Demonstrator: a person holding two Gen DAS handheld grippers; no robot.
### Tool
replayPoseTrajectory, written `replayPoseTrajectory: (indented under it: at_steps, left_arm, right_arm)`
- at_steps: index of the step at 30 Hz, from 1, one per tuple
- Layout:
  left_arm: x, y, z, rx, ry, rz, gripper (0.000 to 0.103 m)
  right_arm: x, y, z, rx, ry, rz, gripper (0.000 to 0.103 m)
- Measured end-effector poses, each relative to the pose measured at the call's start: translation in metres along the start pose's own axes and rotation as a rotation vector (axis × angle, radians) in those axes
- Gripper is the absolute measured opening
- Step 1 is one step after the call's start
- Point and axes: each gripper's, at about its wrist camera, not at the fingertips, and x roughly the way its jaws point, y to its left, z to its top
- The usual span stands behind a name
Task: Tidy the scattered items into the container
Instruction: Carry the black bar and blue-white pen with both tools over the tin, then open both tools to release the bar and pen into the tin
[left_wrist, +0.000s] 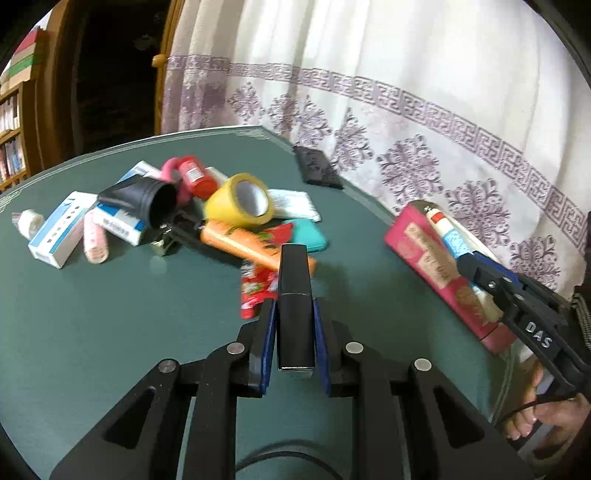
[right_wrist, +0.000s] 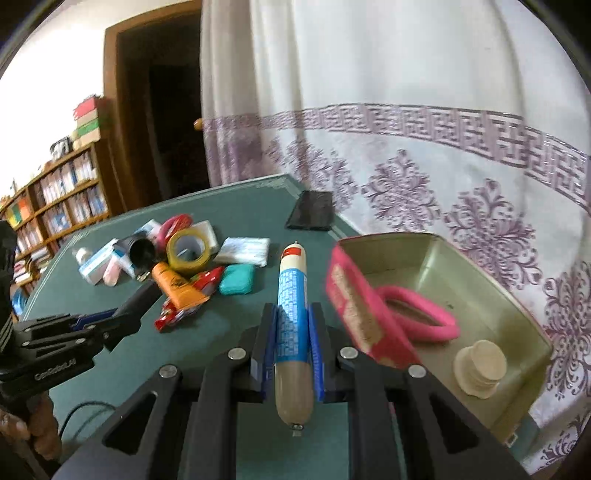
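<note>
My left gripper is shut on a black rectangular stick, held above the green table. My right gripper is shut on a sausage in a blue and white wrapper, just left of the pink tin box. The tin holds a pink hair band and a cream spool. In the left wrist view the tin and the right gripper with the sausage sit at the right. The left gripper also shows in the right wrist view.
A pile lies at the table's far left: yellow tape roll, orange tube, red packet, teal case, black cup, white boxes, red bottle. A black pouch lies by the curtain. Bookshelves stand behind.
</note>
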Motion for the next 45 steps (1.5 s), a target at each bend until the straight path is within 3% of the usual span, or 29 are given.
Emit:
replayPoseTrajectory:
  at_steps: [7,17,34,41,45]
  left_arm:
    - [0.009,-0.033,0.009,0.007,0.015,-0.087,0.021]
    - [0.021,-0.091,0.022,0.107,0.029,-0.163,0.021]
    - [0.054,-0.175,0.046,0.239,0.065,-0.256,0.021]
    - [0.079,-0.193,0.052,0.213,0.124,-0.308,0.022]
    - [0.089,-0.2,0.051,0.208,0.151,-0.319,0.031]
  right_arm:
    - [-0.011,-0.029,0.003,0.055,-0.05,-0.068,0.019]
    - [-0.019,-0.083,-0.001,0.153,-0.047,-0.153,0.019]
    - [-0.022,-0.136,-0.007,0.246,-0.007,-0.184,0.019]
    - [-0.017,-0.15,-0.01,0.282,0.013,-0.193,0.019]
    - [-0.012,-0.157,-0.012,0.309,0.026,-0.202,0.02]
